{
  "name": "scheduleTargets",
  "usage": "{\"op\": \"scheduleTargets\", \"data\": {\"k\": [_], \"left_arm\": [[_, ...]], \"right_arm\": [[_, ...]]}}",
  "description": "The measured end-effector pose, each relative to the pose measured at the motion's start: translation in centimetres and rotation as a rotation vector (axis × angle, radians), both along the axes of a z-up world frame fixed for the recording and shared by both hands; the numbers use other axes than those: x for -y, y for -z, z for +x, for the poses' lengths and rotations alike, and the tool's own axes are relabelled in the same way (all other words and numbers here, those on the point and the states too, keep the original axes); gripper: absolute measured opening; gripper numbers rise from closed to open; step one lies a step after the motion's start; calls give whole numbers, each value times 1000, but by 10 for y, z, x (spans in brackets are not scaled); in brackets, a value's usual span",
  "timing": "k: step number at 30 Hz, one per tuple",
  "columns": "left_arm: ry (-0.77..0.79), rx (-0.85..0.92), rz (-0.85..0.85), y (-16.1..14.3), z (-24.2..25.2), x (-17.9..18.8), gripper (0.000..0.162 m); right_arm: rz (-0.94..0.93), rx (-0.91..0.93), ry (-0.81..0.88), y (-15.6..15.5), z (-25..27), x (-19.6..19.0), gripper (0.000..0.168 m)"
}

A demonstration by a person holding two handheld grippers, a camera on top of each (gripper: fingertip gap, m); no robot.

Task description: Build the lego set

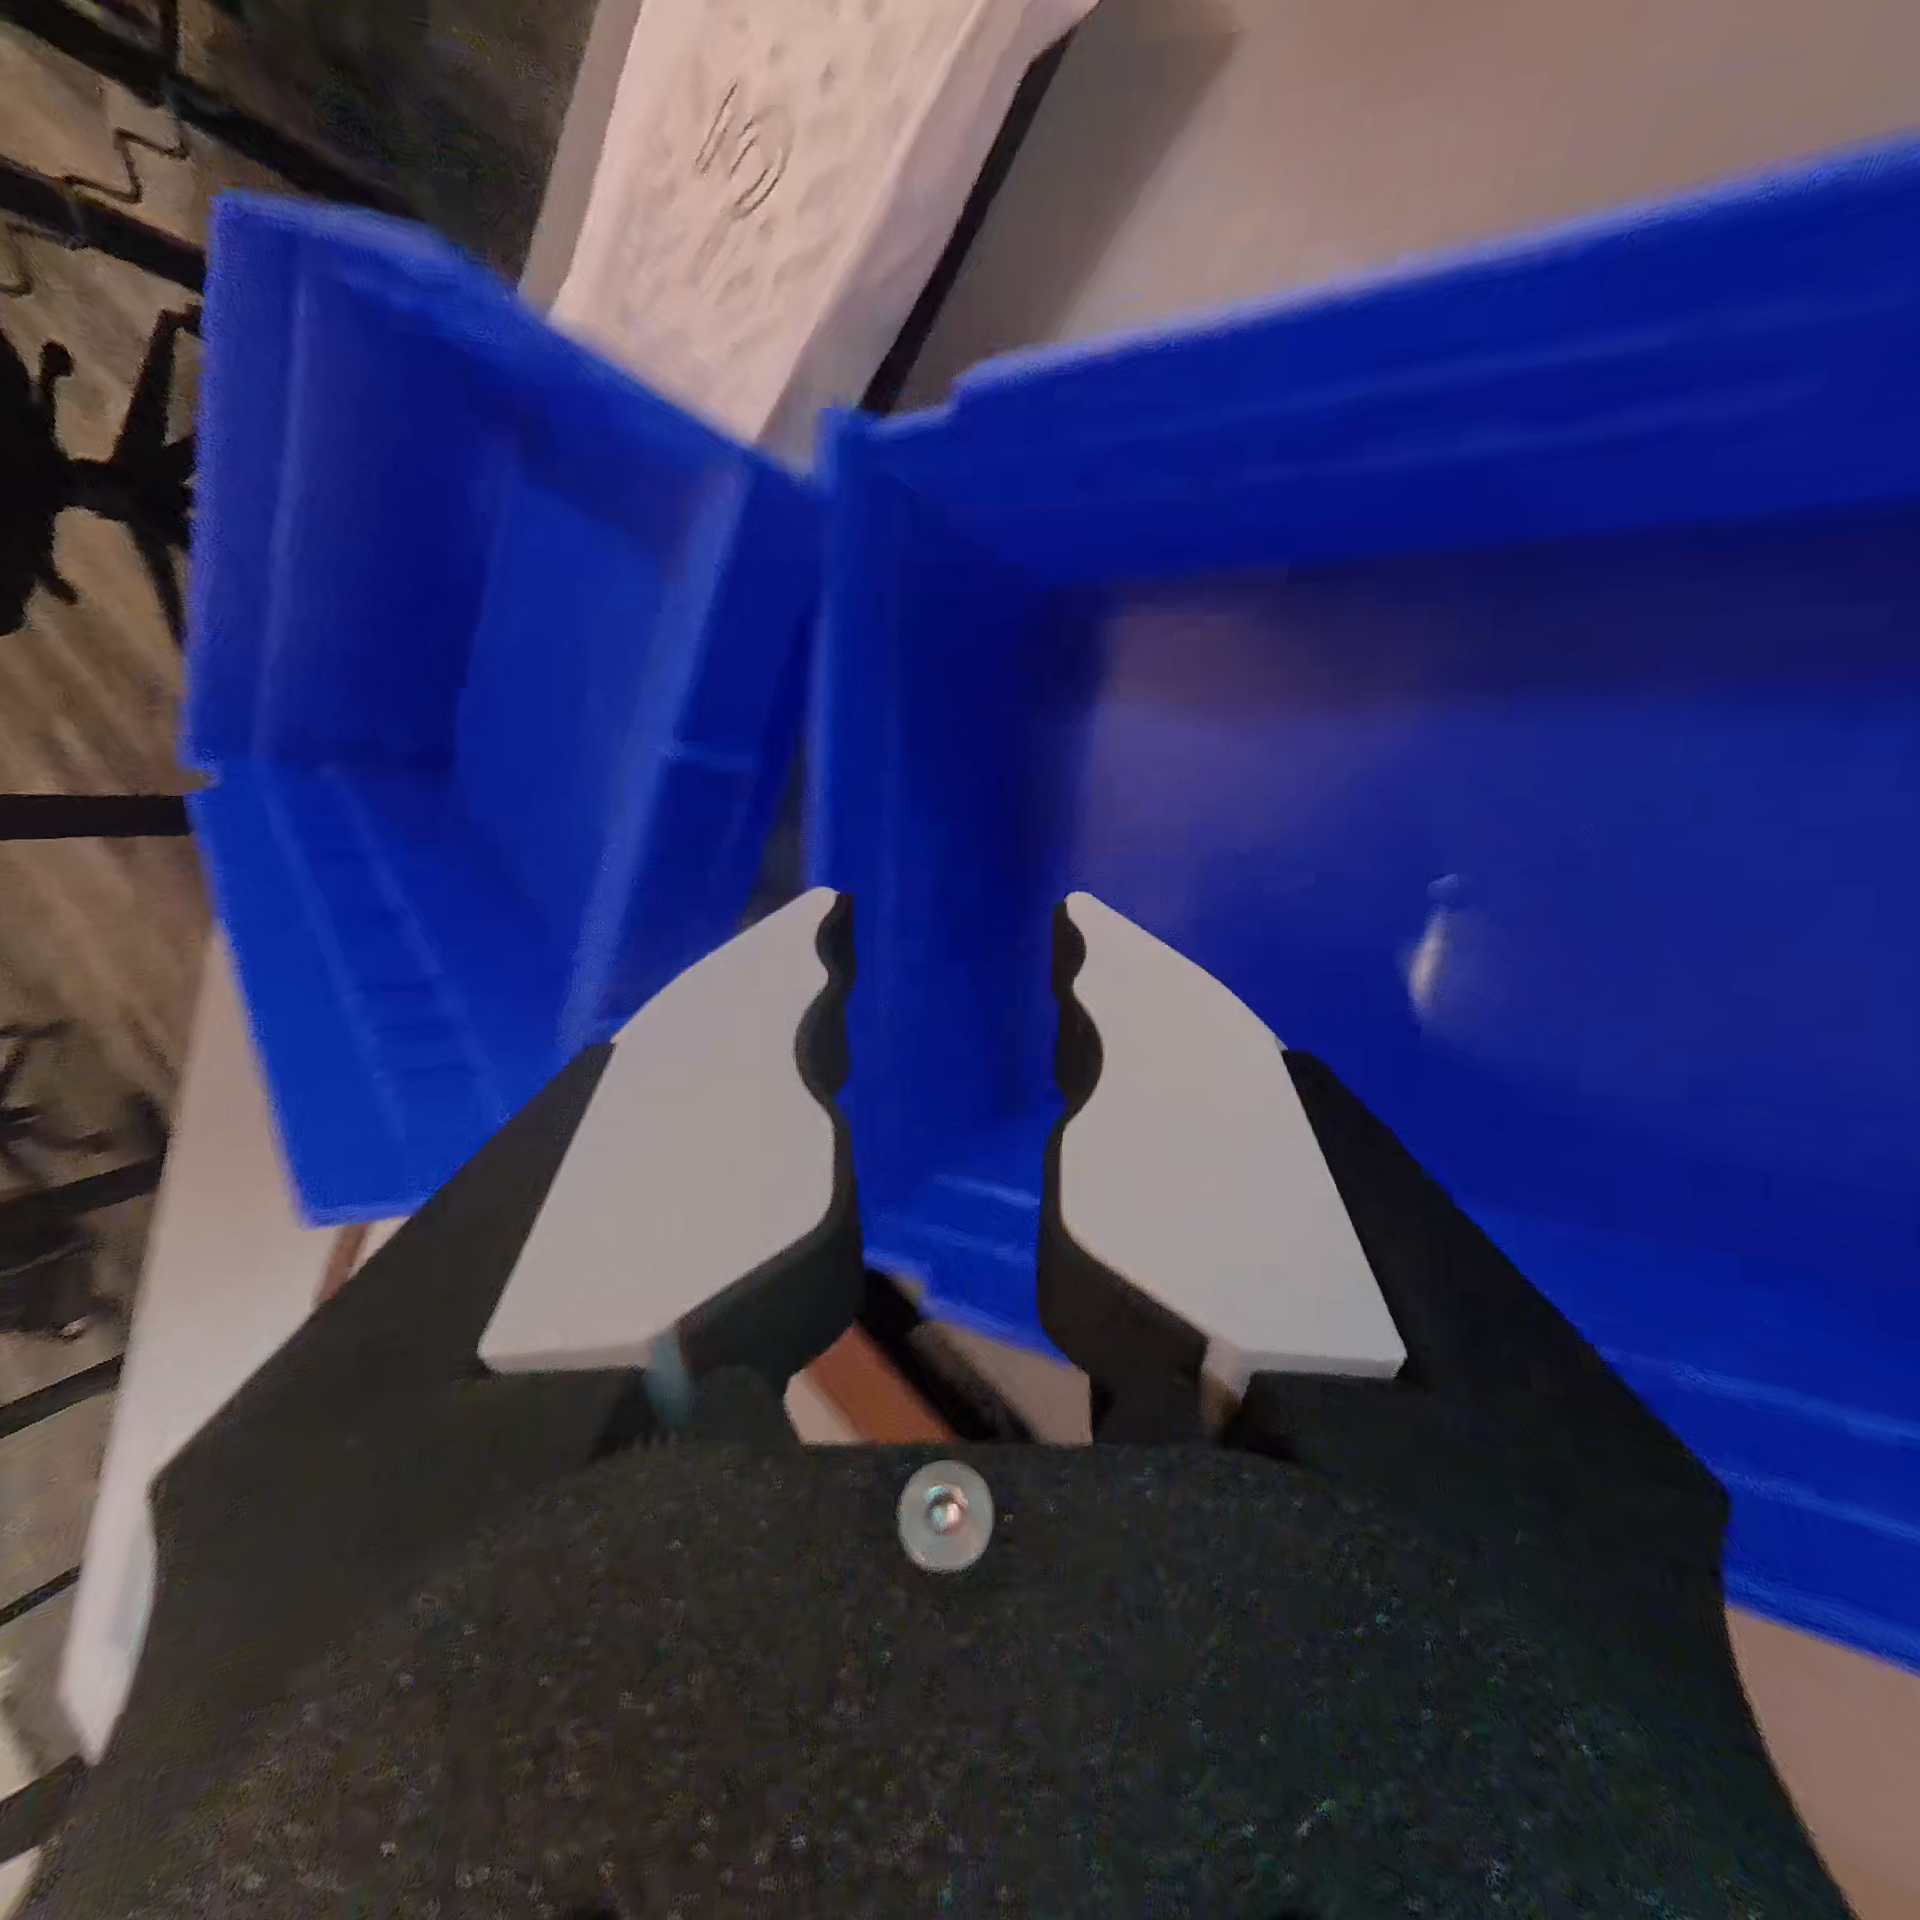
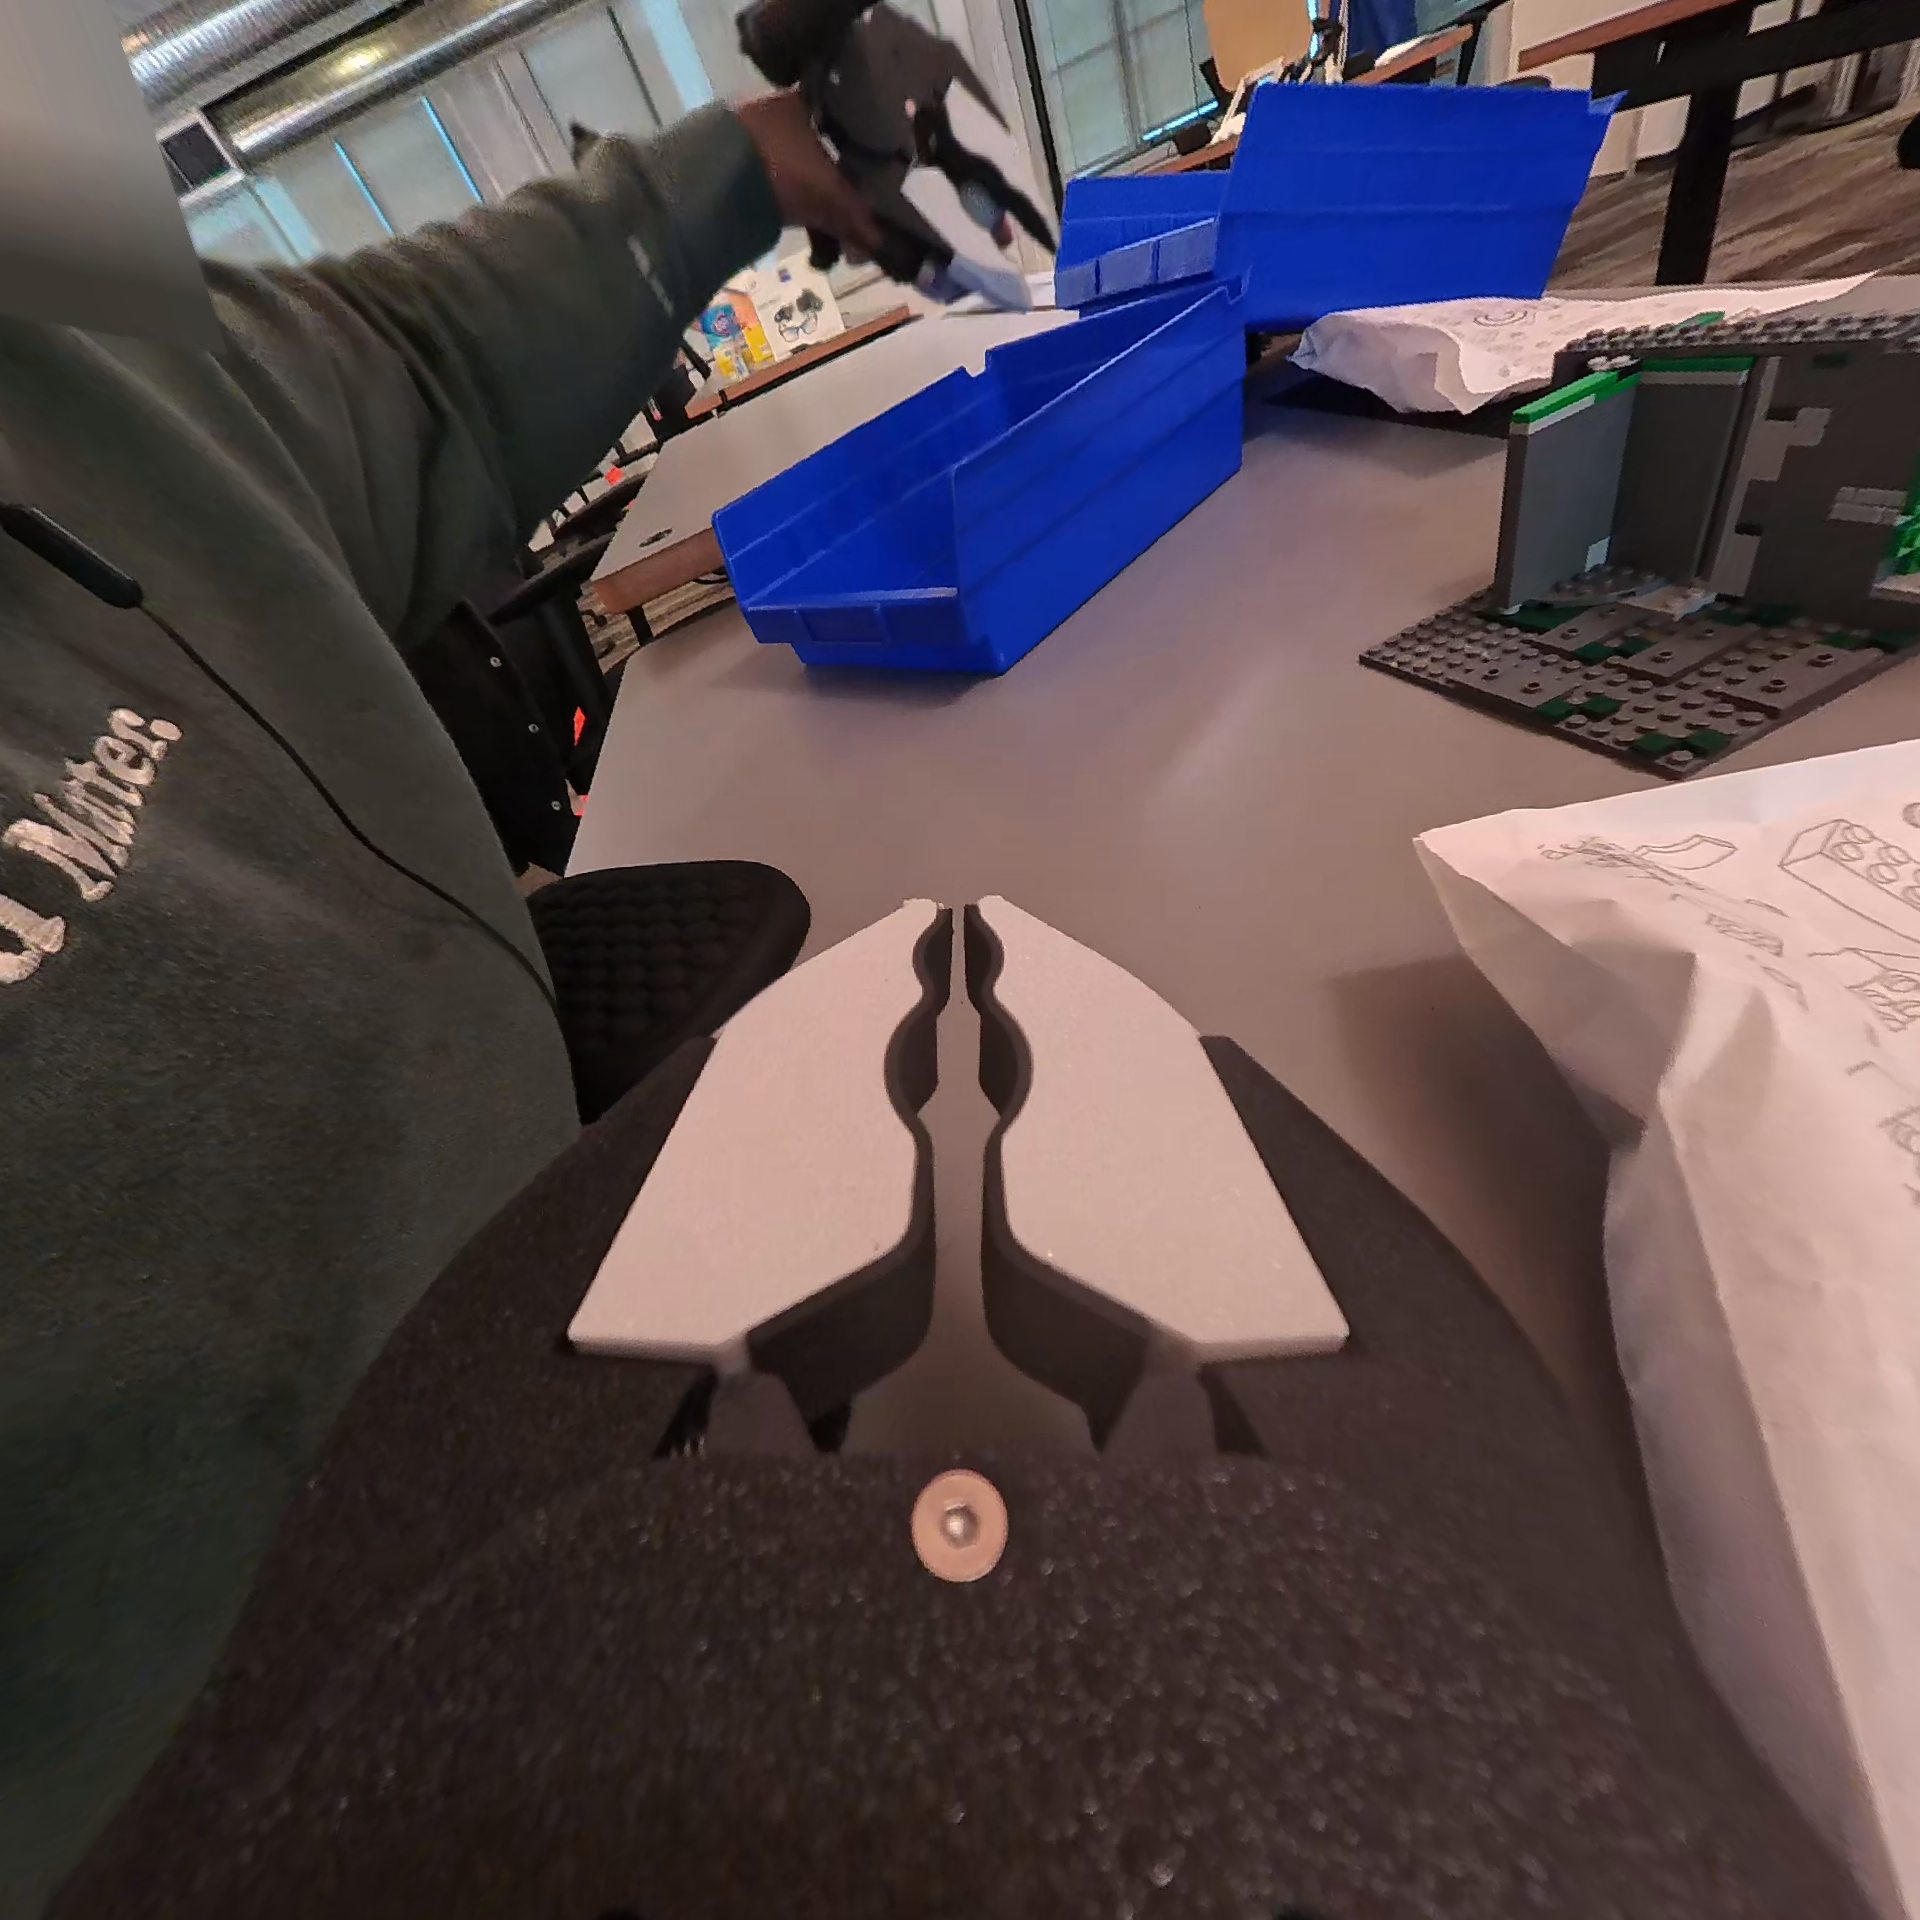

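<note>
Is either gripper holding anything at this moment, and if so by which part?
Nothing is held. The left gripper is open, its fingers straddling the end wall of a blue bin without closing. The right gripper is shut and empty above the table.

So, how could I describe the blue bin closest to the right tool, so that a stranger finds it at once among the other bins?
Start from the grey table and the half-built grey Lego building at its right side. Left of that building, near the table's front left corner, a long blue bin lies flat. Unlike the other blue bins piled behind it at the far edge, it sits alone and is nearest to the viewer.
</note>
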State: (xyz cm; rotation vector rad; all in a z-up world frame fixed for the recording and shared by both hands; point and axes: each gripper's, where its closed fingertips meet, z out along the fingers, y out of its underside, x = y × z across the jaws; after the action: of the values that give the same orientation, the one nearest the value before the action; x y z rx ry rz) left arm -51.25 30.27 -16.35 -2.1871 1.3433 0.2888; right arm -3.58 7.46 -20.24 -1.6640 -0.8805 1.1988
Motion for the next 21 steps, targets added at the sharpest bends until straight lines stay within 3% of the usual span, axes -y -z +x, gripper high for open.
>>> {"op": "scheduleTargets", "data": {"k": [7, 10, 15, 19, 21], "left_arm": [[69, 238, -111, 29, 131, 102, 41], [77, 237, -145, 52, 164, 138, 44], [83, 66, -246, 106, 168, 167, 52], [119, -145, -219, 123, 146, 170, 26], [113, -142, -260, 123, 142, 178, 24]], "right_arm": [[5, -37, -17, -6, 4, 4, 2], [15, -56, -28, -11, 5, 7, 2], [22, -71, -50, -15, 3, 13, 2], [44, -68, -49, -18, 4, 17, 2], [49, -76, -42, -21, 5, 16, 2]]}}
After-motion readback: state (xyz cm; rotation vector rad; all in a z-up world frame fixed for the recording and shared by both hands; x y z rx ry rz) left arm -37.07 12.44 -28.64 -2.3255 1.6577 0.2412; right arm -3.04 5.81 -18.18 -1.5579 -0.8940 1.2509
